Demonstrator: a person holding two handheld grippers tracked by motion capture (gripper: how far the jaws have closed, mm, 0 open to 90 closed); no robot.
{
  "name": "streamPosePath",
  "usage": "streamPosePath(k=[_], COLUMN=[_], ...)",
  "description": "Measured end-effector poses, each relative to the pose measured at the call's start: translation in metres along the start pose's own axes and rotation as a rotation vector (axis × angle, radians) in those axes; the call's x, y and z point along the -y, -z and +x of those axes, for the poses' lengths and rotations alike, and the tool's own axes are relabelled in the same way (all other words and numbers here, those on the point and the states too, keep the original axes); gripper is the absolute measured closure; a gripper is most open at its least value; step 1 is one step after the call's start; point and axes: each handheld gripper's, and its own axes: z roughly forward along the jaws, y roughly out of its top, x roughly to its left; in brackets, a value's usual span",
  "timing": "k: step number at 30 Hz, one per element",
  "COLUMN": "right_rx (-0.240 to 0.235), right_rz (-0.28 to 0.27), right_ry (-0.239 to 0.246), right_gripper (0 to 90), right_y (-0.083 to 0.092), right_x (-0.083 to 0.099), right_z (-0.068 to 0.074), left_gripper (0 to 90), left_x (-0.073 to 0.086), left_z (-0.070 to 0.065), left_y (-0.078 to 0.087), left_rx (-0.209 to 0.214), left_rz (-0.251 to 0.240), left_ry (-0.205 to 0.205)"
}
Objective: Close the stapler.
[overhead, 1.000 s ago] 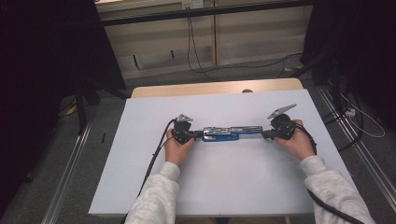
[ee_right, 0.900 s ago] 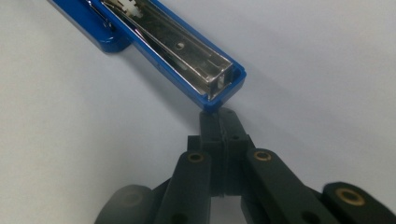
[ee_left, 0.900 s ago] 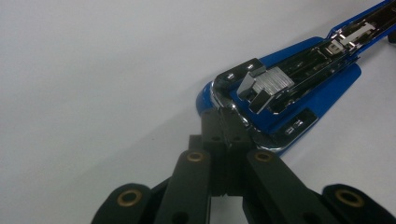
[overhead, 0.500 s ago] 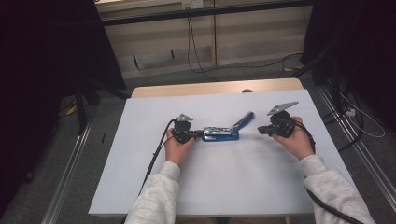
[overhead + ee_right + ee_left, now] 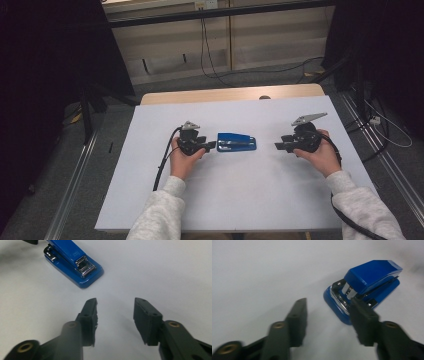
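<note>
A blue stapler (image 5: 236, 142) lies closed and flat in the middle of the white table (image 5: 240, 200). My left gripper (image 5: 211, 145) sits just off its left end, apart from it. In the left gripper view the stapler's hinge end (image 5: 364, 287) lies beyond the open left gripper (image 5: 329, 306), whose jaws have just been opening with nothing between them. My right gripper (image 5: 276, 146) hovers a short way to the right of the stapler. The right gripper (image 5: 115, 302) has also just been opening and is bare, with the stapler (image 5: 75, 265) lying ahead at the upper left.
A strip of wooden tabletop (image 5: 225, 95) shows behind the white sheet. Metal rails (image 5: 75, 200) run along the floor on both sides, and cables (image 5: 220, 70) trail across the grey floor at the back. A black cable (image 5: 162, 160) hangs from the left gripper.
A second ago both grippers held the stapler stretched open between them. Both have since let go, the stapler has folded shut, and the right gripper has drawn back to the right.
</note>
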Motion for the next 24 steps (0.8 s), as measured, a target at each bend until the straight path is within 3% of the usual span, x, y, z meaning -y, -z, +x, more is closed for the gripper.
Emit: streamPosePath(k=[5,9,14,24], right_rx=[-0.014,-0.005,-0.013,-0.020], right_rz=[-0.022,-0.016,-0.024,-0.017], right_ry=[-0.028,-0.016,-0.009,0.006], right_gripper=[38.2,30.1,25.7,18.6], right_y=[0.010,0.017,0.027,0.037], right_x=[0.009,0.017,0.024,0.036], right_z=[0.005,0.014,0.024,0.035], left_gripper=[31.3,24.0,19.5,13.9], left_x=[0.008,0.015,0.024,0.044], left_z=[-0.002,-0.004,-0.002,0.000], left_y=[0.024,0.044,0.062,0.078], left_rx=[0.007,0.007,0.009,0.006], left_rz=[-0.014,-0.023,-0.028,-0.014], left_ry=[-0.014,-0.020,-0.028,-0.032])
